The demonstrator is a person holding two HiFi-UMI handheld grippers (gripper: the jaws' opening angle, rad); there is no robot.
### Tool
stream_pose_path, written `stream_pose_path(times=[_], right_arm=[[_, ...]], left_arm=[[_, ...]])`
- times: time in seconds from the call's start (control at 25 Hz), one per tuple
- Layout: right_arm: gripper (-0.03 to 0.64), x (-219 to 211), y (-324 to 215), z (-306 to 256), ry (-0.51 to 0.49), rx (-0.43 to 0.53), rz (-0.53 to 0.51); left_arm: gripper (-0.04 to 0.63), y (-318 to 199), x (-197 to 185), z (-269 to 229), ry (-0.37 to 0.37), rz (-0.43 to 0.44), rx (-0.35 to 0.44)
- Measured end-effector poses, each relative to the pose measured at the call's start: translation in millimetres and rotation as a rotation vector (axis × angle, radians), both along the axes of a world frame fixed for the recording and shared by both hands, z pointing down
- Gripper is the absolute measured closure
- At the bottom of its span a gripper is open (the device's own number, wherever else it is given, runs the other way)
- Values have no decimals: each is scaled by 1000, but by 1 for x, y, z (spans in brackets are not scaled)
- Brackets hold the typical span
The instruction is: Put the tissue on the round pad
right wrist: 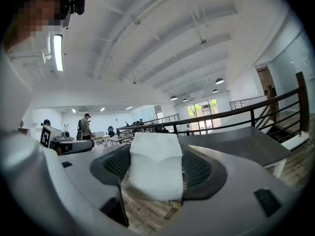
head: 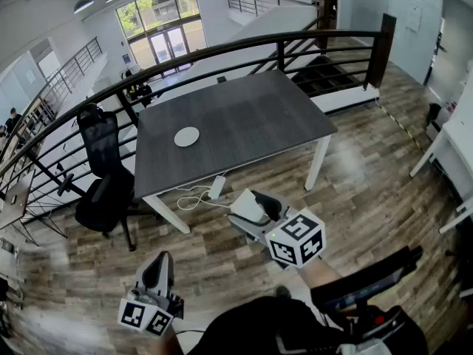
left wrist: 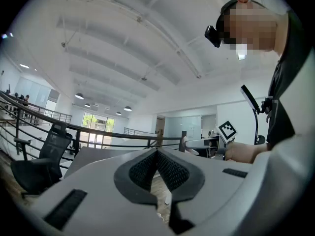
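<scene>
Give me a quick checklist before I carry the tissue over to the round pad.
1. Tissue gripped by right gripper: ok, jaws closed on it.
2. Round pad in sight and bare: ok, on the table.
3. Right gripper over the pad: not ok, it hangs short of the table, above the floor.
4. Left gripper empty: ok, jaws together on nothing.
5. Walking path: cannot tell; a white cable lies by the table's near edge.
</scene>
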State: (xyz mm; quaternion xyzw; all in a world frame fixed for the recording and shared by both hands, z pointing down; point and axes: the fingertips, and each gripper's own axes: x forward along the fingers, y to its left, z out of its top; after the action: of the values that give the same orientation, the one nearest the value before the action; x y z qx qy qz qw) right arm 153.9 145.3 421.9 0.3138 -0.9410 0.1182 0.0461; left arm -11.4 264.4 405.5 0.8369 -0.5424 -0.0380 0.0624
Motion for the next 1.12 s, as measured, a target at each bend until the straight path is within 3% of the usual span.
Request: stream_pose_path(times=[0.6, 1.12], right_arm=[[288, -10, -6, -4, -6, 4, -6], [287, -30, 9, -5, -2, 8, -10]], left_arm=[[592, -8, -2, 0, 6, 22, -2], [592, -1, -28, 7, 35, -2, -17]])
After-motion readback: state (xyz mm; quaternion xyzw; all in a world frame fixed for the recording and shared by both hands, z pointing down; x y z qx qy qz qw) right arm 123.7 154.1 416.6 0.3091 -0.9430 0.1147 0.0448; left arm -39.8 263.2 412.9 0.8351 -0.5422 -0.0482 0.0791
